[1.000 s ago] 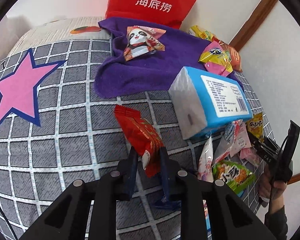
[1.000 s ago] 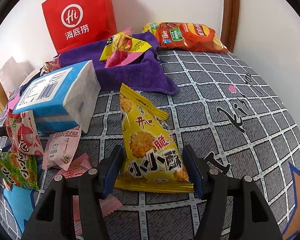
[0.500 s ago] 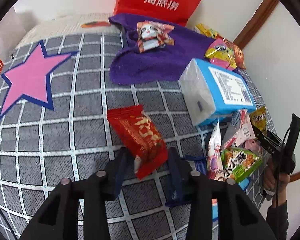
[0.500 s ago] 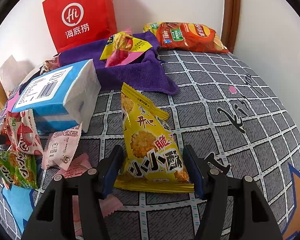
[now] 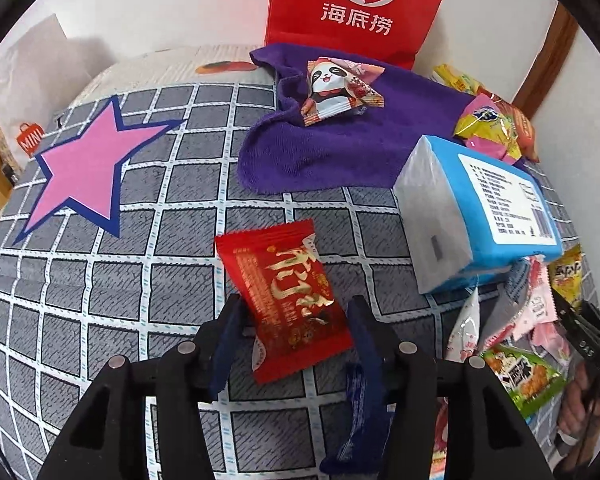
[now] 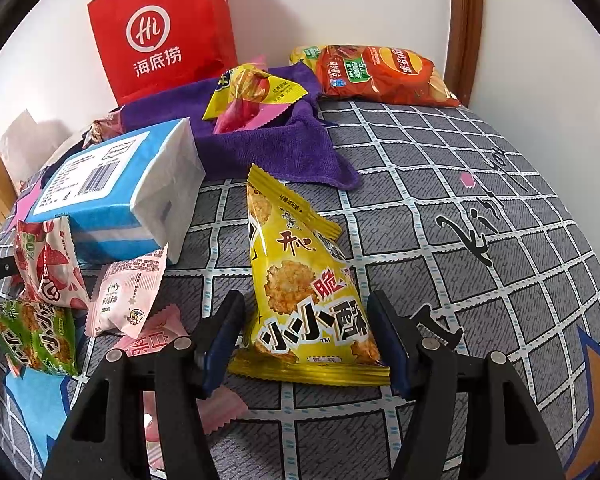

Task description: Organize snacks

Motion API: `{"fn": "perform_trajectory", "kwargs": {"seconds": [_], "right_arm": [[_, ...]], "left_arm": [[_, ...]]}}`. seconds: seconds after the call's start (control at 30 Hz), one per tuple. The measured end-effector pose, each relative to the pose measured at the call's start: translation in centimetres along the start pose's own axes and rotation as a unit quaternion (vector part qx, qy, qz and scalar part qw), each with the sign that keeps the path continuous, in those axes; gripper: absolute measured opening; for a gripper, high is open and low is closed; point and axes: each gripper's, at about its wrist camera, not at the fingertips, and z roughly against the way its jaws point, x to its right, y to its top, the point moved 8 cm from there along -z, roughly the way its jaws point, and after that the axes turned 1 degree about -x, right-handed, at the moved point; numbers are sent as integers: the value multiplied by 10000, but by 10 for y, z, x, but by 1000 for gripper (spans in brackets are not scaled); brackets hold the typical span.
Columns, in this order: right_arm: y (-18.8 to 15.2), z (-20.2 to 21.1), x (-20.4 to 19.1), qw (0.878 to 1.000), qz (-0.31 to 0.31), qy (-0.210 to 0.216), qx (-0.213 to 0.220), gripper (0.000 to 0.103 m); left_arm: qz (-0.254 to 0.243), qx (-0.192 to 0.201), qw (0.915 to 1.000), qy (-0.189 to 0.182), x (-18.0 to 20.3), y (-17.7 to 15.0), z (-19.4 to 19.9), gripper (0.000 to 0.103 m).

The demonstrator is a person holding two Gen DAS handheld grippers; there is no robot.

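Observation:
A red snack packet (image 5: 288, 296) lies flat on the grey checked bedspread (image 5: 140, 272). My left gripper (image 5: 296, 320) is open, its jaws on either side of the packet's near end. A yellow snack bag (image 6: 300, 280) lies on the bedspread in the right wrist view. My right gripper (image 6: 306, 324) is open, its jaws on either side of the bag's near end. A purple towel (image 5: 340, 148) at the back bears a panda packet (image 5: 336, 90) and a yellow-pink packet (image 6: 252, 92).
A blue tissue pack (image 5: 480, 216) lies right of the red packet. Several small packets (image 6: 60, 296) lie piled by its near side. A red paper bag (image 5: 356, 4) stands against the wall. An orange chip bag (image 6: 380, 74) lies at the back corner.
My left gripper opened and let go of the red packet, which dropped from upright to flat on the bedspread. The left view rose and pulled back. My right gripper barely moved.

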Motion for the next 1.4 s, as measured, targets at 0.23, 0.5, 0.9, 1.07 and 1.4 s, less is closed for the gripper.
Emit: {"fn": "perform_trajectory", "kwargs": {"seconds": [0.23, 0.5, 0.9, 1.07, 1.4], "right_arm": [[0, 0, 0, 10000, 13, 3, 12, 63], [4, 20, 3, 9993, -151, 221, 269, 50], [83, 66, -27, 9953, -73, 614, 743, 47], [134, 74, -53, 9920, 95, 797, 970, 47], [210, 47, -104, 9927, 313, 912, 728, 47]], "left_arm": [[-145, -58, 9999, -58, 6, 0, 4, 40], [-325, 114, 9994, -22, 14, 20, 34, 40], [-515, 592, 9967, -210, 41, 93, 66, 40], [-520, 805, 9952, -203, 49, 131, 69, 40], [-450, 1063, 9933, -81, 59, 185, 60, 40]]}}
